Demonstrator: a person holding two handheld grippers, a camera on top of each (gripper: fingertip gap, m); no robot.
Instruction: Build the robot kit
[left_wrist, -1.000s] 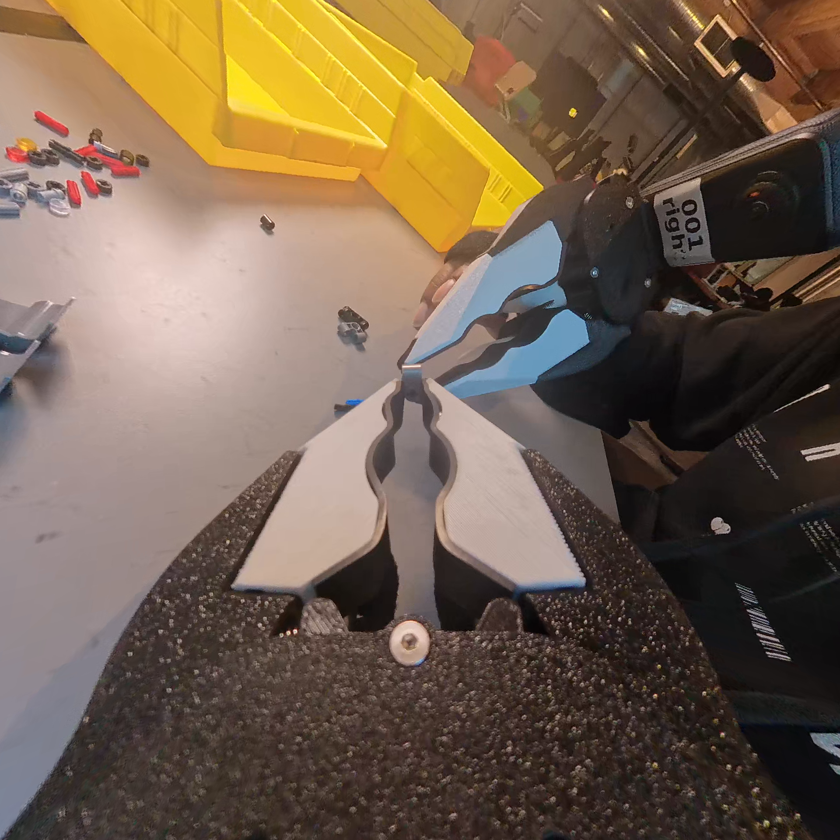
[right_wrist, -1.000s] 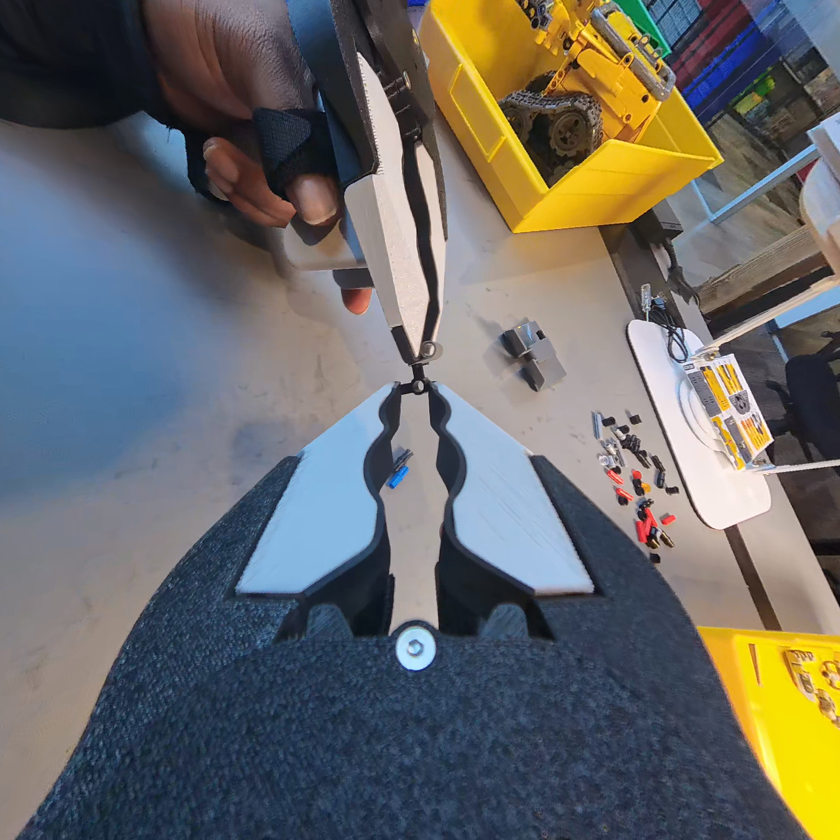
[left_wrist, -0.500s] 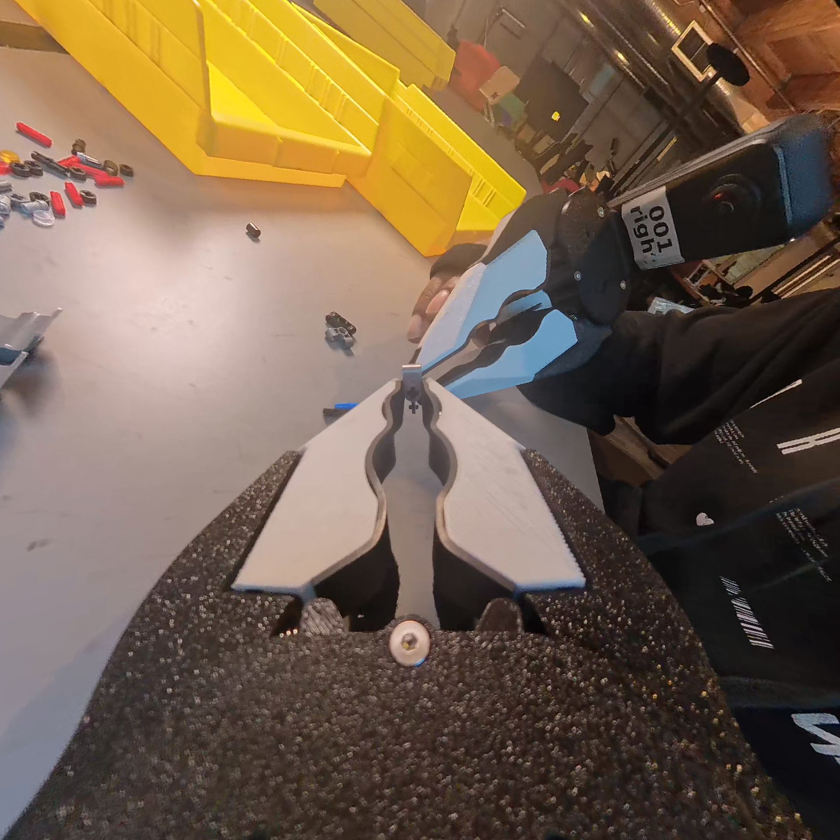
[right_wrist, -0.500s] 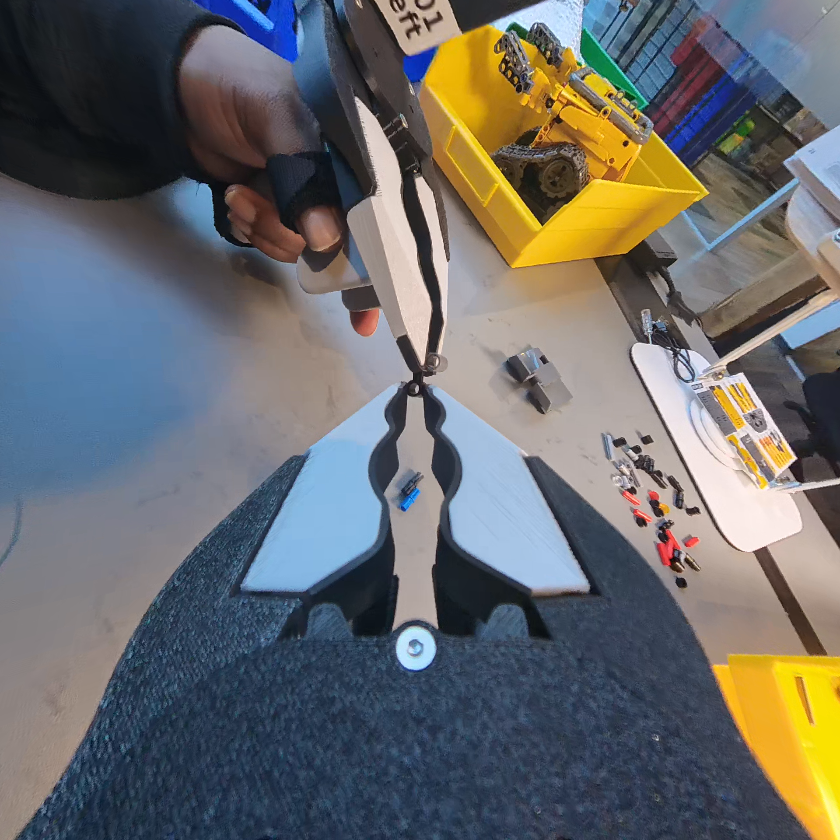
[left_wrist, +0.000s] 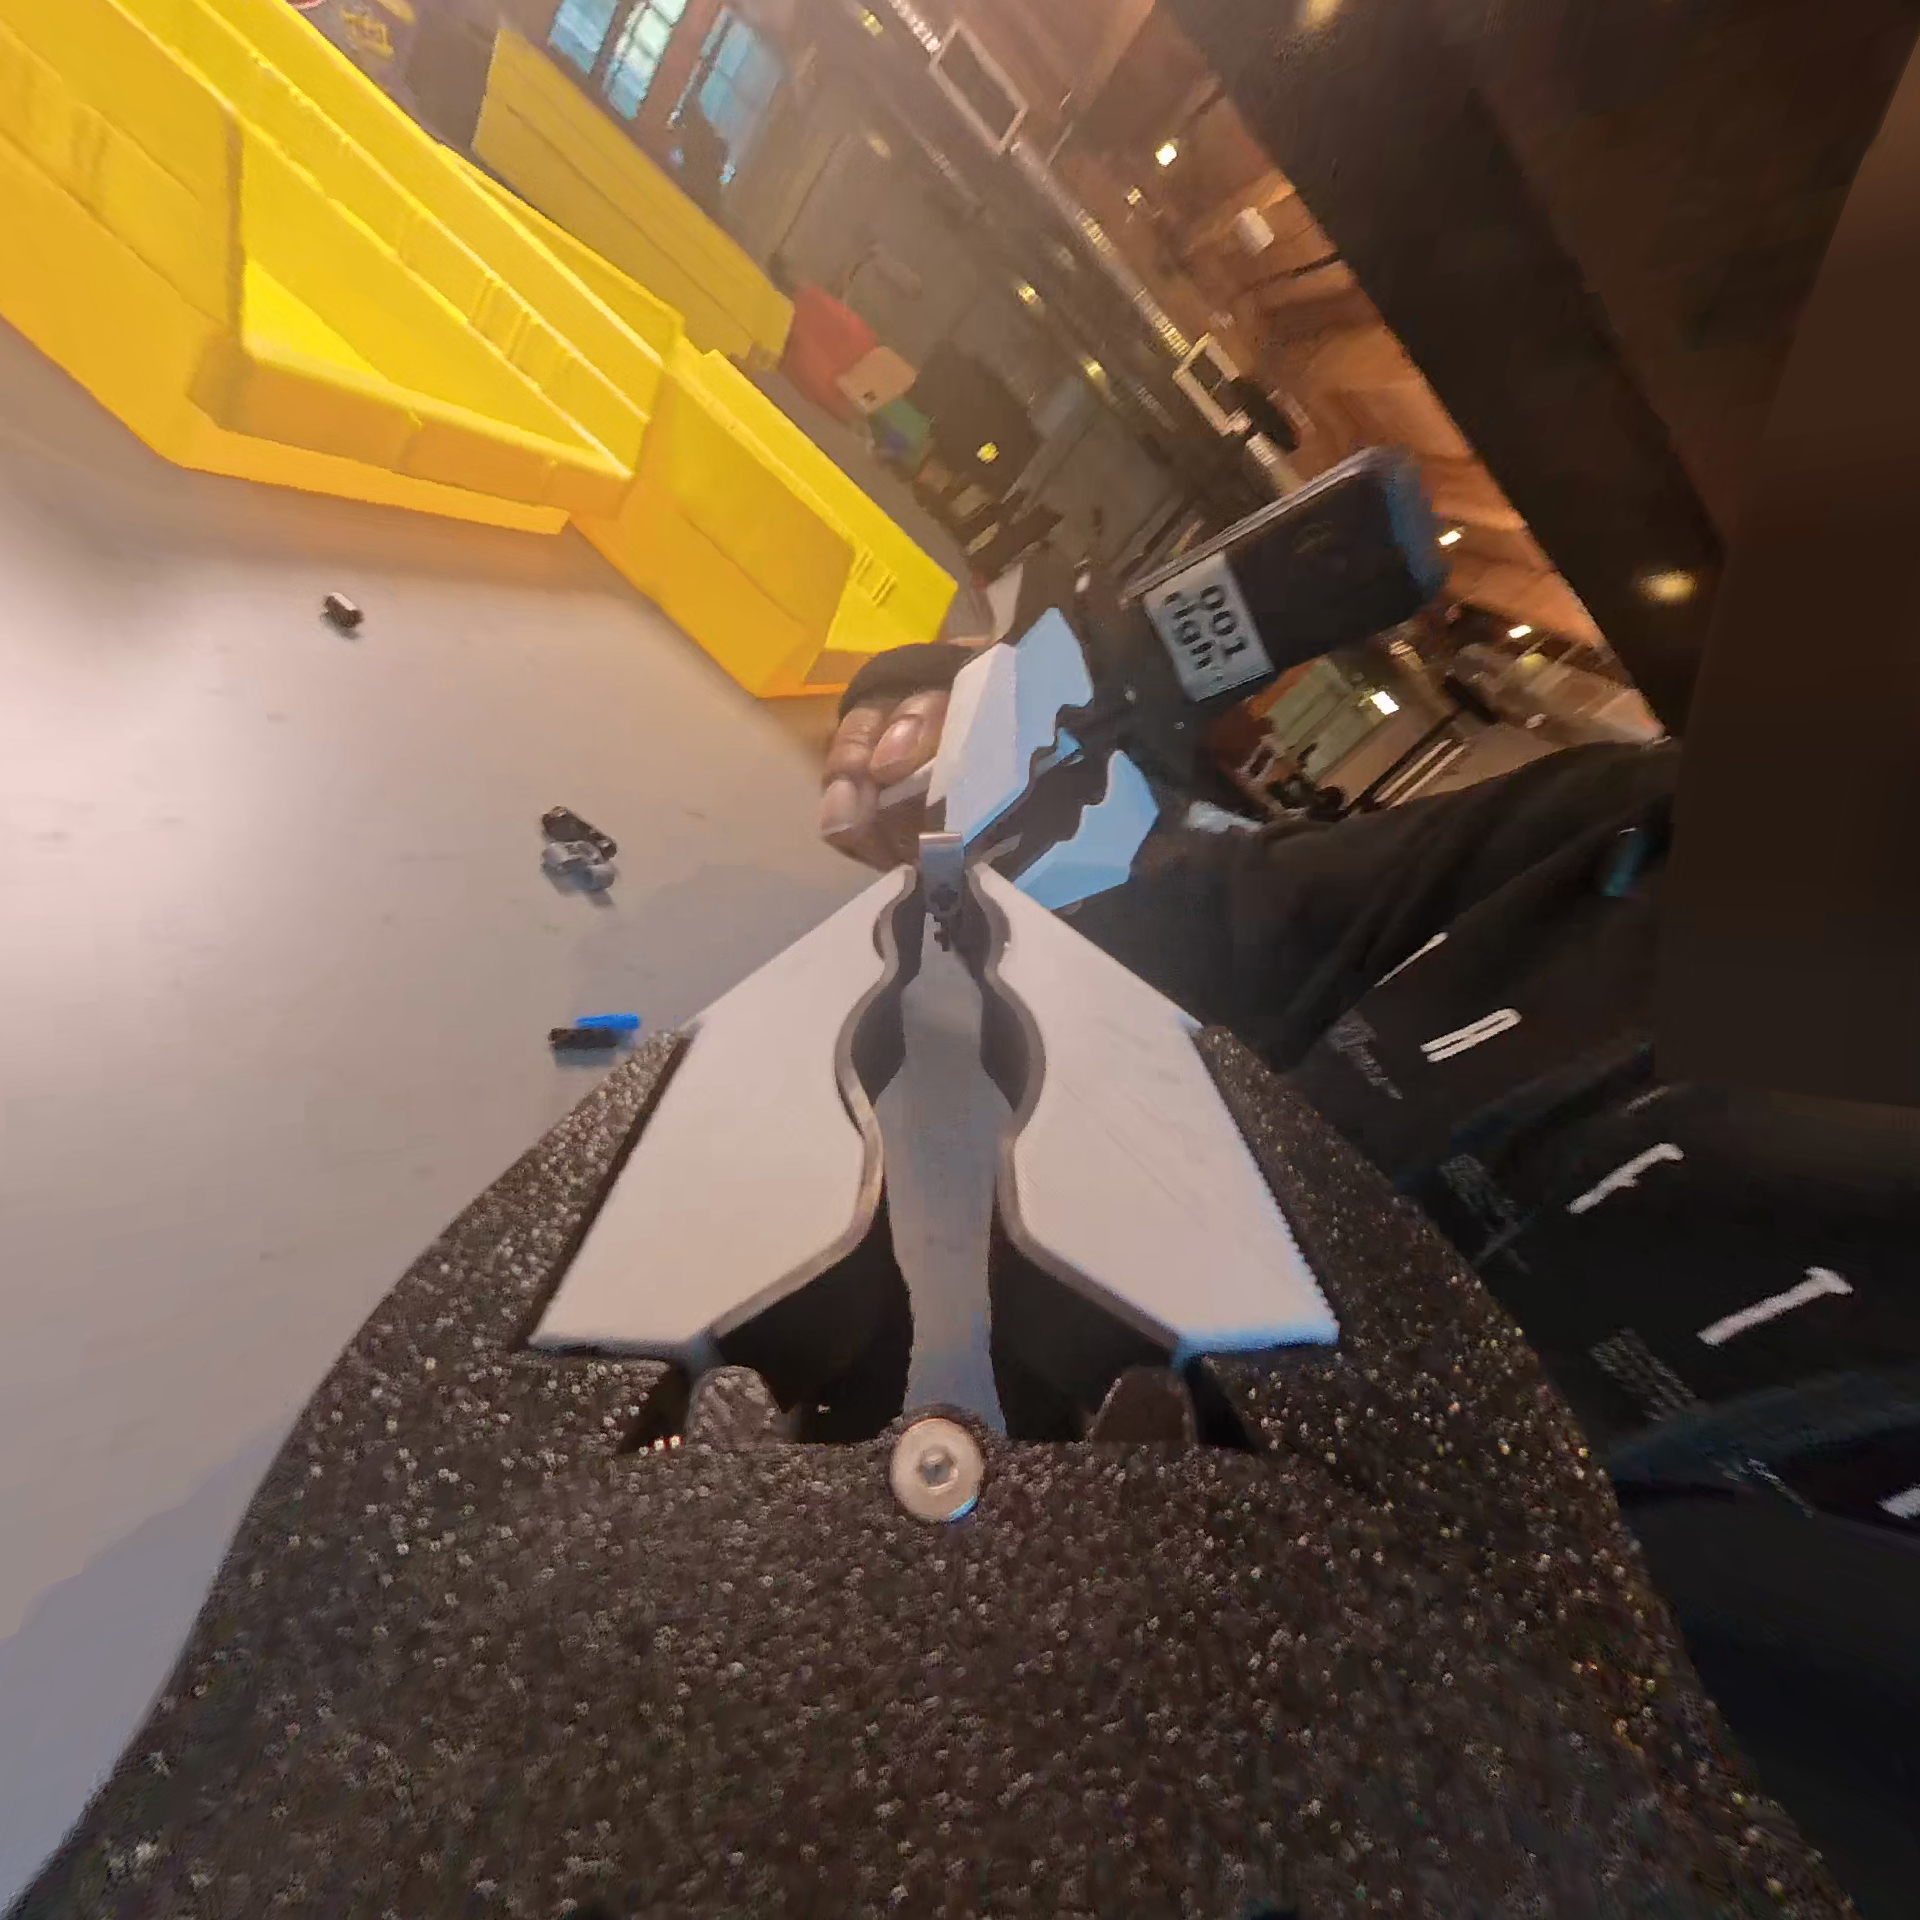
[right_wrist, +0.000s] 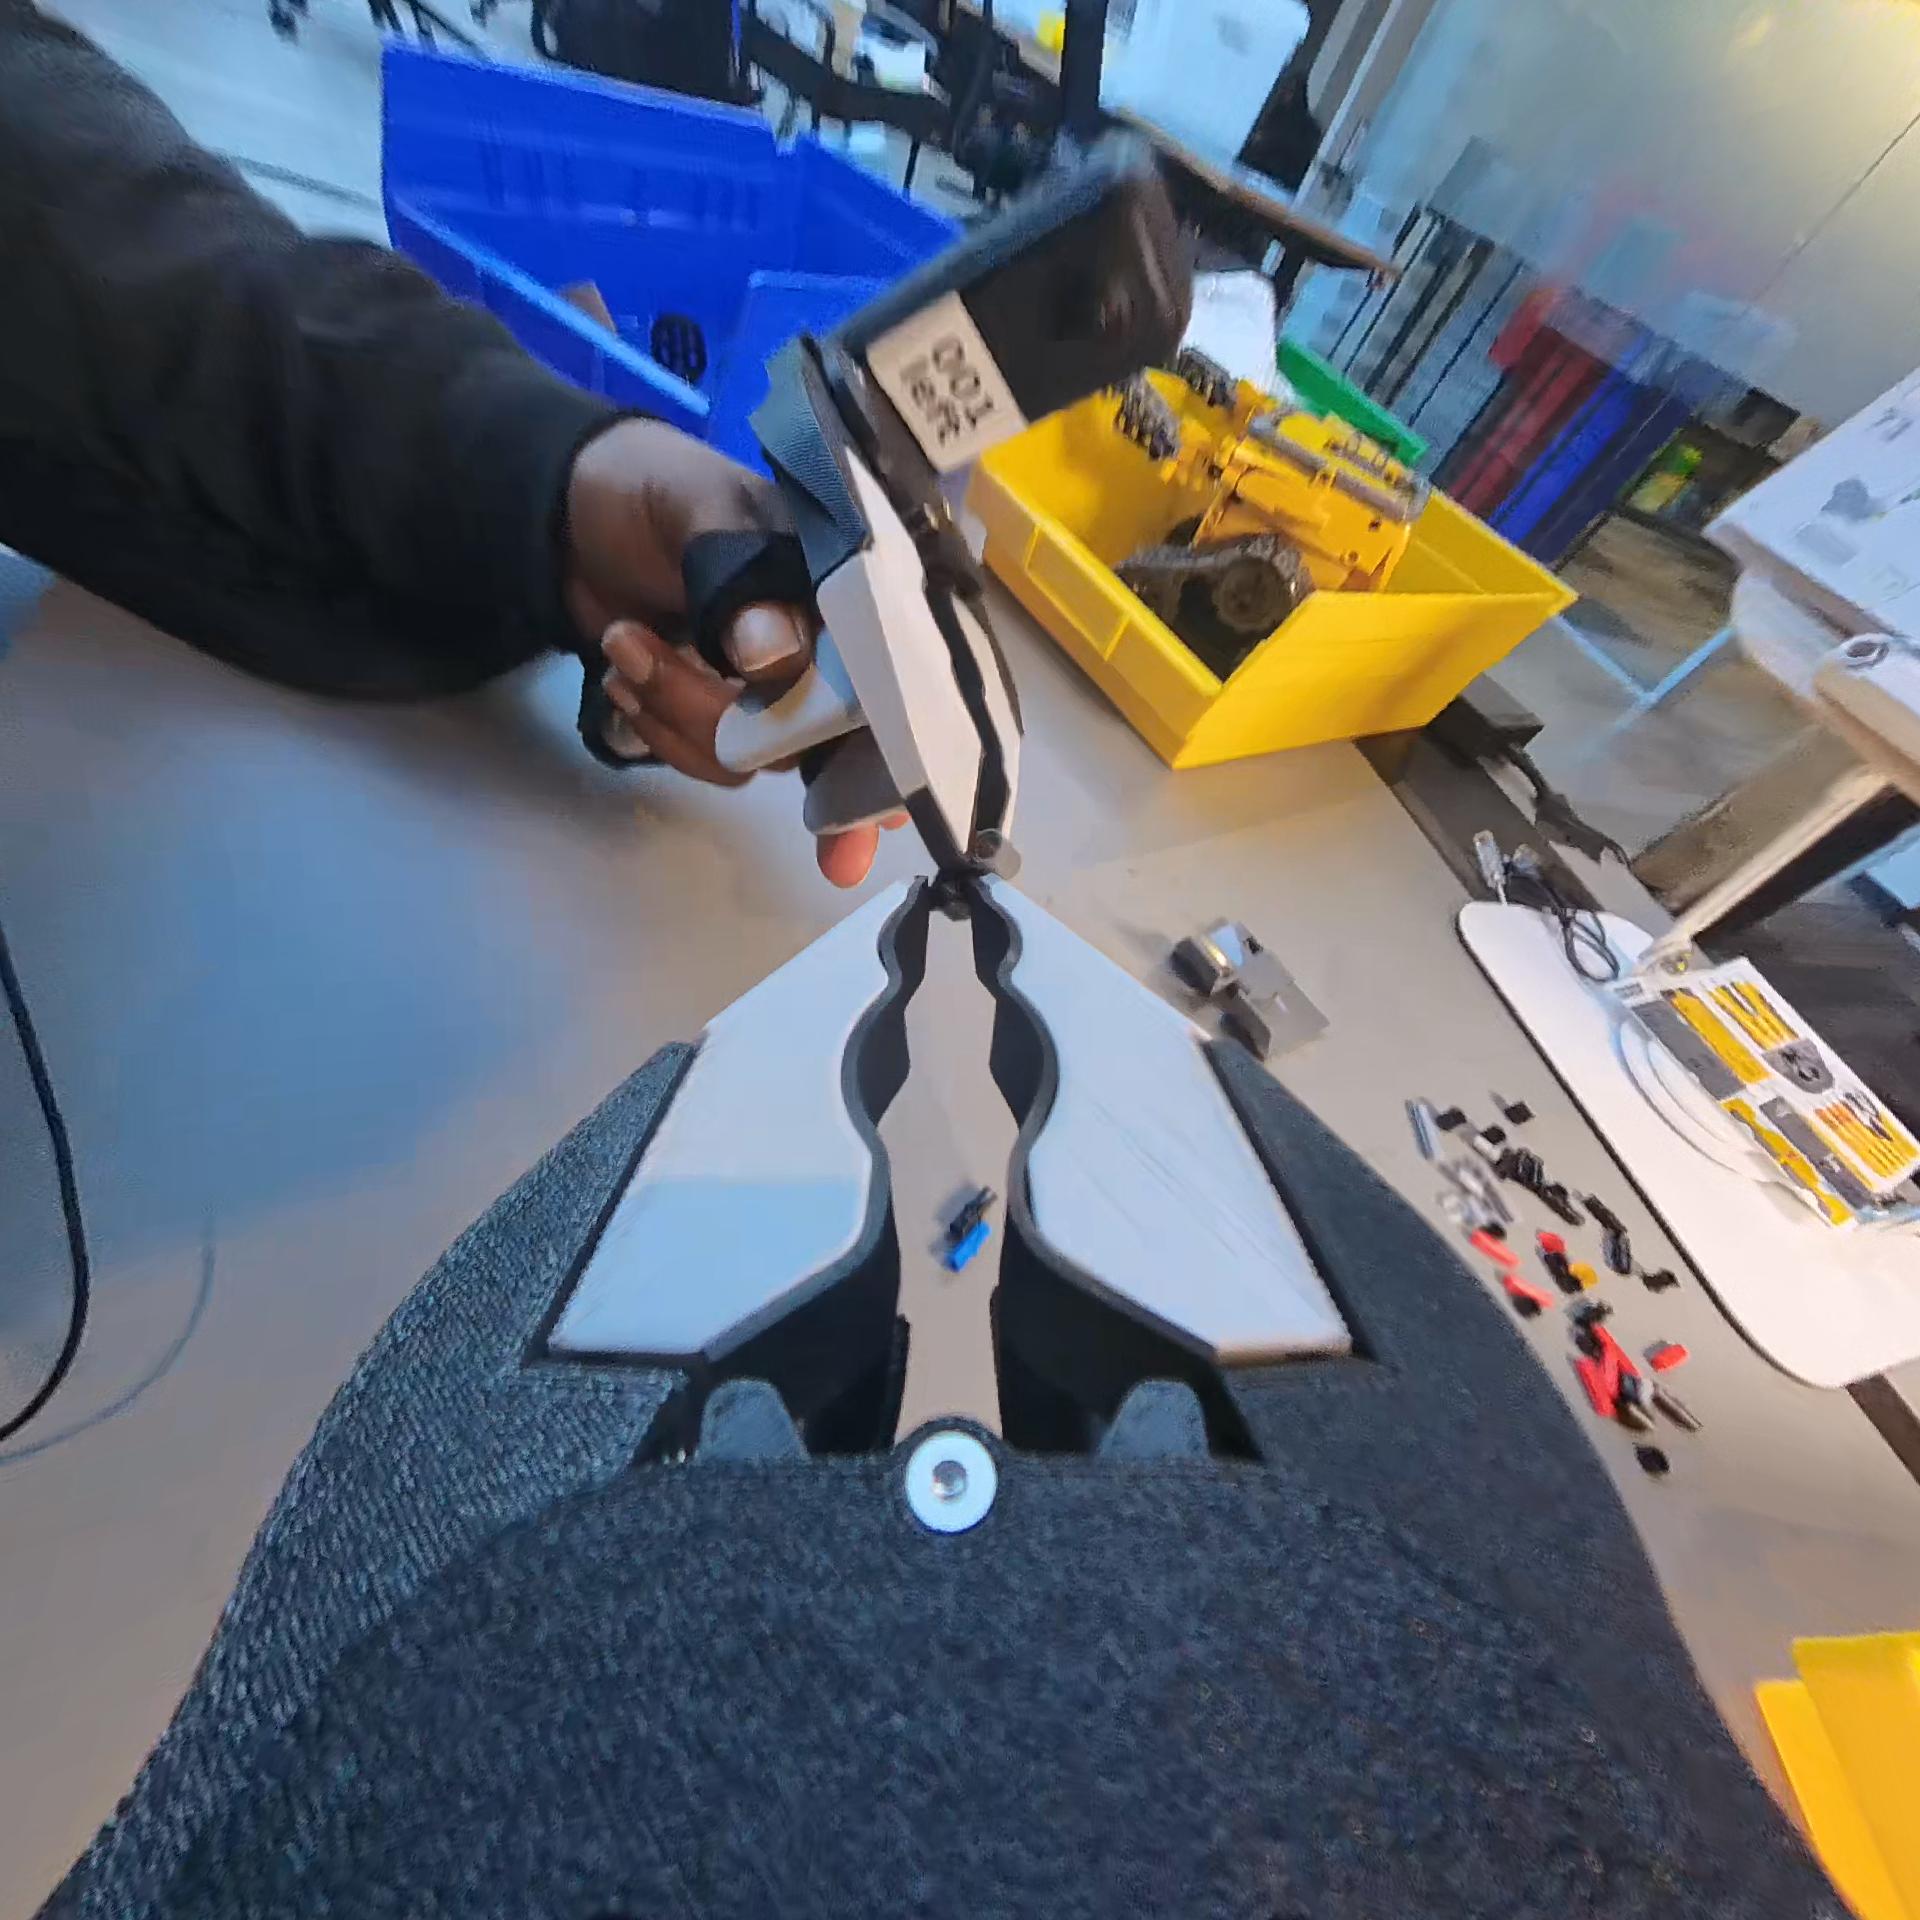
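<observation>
The two grippers meet tip to tip above the grey table (right_wrist: 312, 935). The left gripper (left_wrist: 943, 883) has its jaws drawn together on a small grey piece (left_wrist: 940, 857) that pokes out past its tips; the right gripper (right_wrist: 951, 896) is likewise pinched tight on a small black piece (right_wrist: 951, 902) — the two bits touch where the tips meet, though how they join is too small to make out. In the right wrist view a hand (right_wrist: 675, 613) in a black sleeve grips the left gripper's handle.

Below the tips, on the table, lies a small blue-and-black pin (right_wrist: 966, 1231); just to the right sits a grey block assembly (right_wrist: 1242, 982), and farther right a scatter of red and black small parts (right_wrist: 1569, 1278) beside a white board (right_wrist: 1683, 1226) carrying a printed booklet (right_wrist: 1787, 1091).

Behind the grippers stands a yellow bin (right_wrist: 1340, 665) holding a yellow tracked model vehicle (right_wrist: 1278, 509); a blue bin (right_wrist: 623, 239) stands beyond it. The left wrist view shows a row of yellow bins (left_wrist: 416, 343) and a couple of stray black and grey pieces (left_wrist: 577, 836) on the table.
</observation>
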